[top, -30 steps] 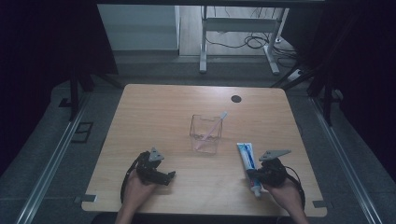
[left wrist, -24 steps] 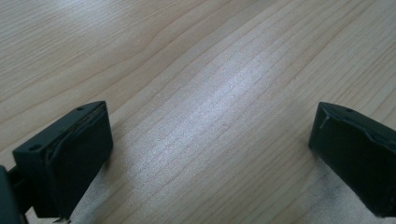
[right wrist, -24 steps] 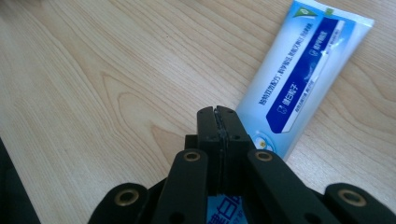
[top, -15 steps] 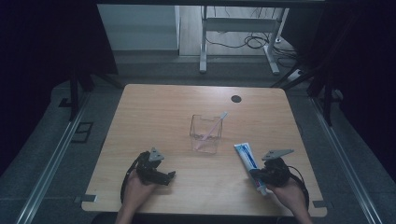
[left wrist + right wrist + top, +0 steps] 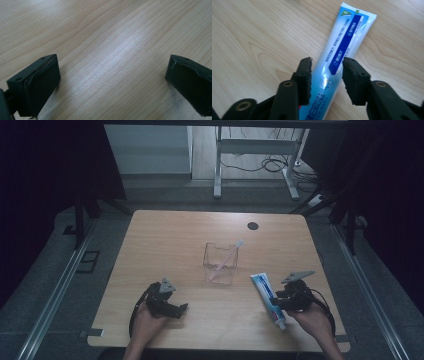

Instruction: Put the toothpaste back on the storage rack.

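- Right gripper [image 5: 326, 75]: jaws stand partly apart and have just been opening. The toothpaste tube [image 5: 342, 57] lies between them; the pads sit close at either side of it, and a narrow gap shows at the left pad, so no firm press is seen.
- Toothpaste tube: lies flat on the wooden table [image 5: 249, 37], white and blue with a blue printed band, its flat crimped end pointing away from the right gripper. In the high view the toothpaste tube [image 5: 266, 296] rests near the table's front right, its cap end toward the person.
- Left gripper [image 5: 112, 82]: jaws wide apart, nothing between them but bare tabletop. In the high view the left gripper [image 5: 170, 307] rests low at the front left, well apart from the tube.
- Clear square cup [image 5: 219, 265]: stands upright near the table's middle, between the two grippers and farther back.
- Toothbrush [image 5: 229, 256]: leans inside the cup, its head above the rim.
- Dark round disc [image 5: 253, 226]: lies on the far part of the table [image 5: 165, 235].
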{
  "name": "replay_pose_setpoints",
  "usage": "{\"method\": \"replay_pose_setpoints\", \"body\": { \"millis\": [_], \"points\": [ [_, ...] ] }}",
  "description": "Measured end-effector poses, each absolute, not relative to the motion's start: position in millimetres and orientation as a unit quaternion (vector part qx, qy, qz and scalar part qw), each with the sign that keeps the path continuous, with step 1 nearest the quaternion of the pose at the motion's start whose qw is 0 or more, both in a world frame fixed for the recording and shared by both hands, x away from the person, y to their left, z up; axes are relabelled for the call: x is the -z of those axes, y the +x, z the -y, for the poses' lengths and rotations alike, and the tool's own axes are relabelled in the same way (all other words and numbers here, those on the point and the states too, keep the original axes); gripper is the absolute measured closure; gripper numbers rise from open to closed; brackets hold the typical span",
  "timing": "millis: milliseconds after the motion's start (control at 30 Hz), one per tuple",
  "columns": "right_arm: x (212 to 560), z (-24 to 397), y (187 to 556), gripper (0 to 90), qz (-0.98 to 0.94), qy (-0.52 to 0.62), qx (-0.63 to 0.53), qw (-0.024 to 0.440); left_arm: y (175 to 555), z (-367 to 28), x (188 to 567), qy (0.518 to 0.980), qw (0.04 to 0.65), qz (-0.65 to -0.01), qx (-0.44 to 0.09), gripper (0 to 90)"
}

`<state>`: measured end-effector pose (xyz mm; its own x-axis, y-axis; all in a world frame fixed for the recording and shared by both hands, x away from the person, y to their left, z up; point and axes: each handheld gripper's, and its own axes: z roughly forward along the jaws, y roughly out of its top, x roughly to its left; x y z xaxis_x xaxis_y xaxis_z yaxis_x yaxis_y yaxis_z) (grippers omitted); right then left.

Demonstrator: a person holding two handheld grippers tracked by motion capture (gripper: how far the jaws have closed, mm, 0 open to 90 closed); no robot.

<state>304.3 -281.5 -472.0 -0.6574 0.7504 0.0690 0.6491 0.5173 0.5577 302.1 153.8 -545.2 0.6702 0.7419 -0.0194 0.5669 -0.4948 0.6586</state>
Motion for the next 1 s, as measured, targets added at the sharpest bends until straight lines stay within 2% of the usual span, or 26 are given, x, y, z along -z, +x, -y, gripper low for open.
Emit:
{"method": "replay_pose_setpoints", "body": {
  "millis": [333, 500, 1000],
  "points": [
    [475.3, 271.6, 324.2, 42.0, -0.873, 0.416, -0.245, 0.067, 302.1, -153.9, 545.1, 0.854, 0.325, -0.383, -0.133, 0.0],
    [478.9, 264.8, 333.2, 38.2, -0.878, 0.424, -0.214, 0.061, 302.0, -153.8, 545.1, 0.854, 0.325, -0.384, -0.133, 0.0],
    [492.0, 246.6, 359.4, 35.0, -0.881, 0.451, -0.133, 0.038, 302.0, -153.8, 545.1, 0.854, 0.325, -0.384, -0.133, 0.0]
  ]
}}
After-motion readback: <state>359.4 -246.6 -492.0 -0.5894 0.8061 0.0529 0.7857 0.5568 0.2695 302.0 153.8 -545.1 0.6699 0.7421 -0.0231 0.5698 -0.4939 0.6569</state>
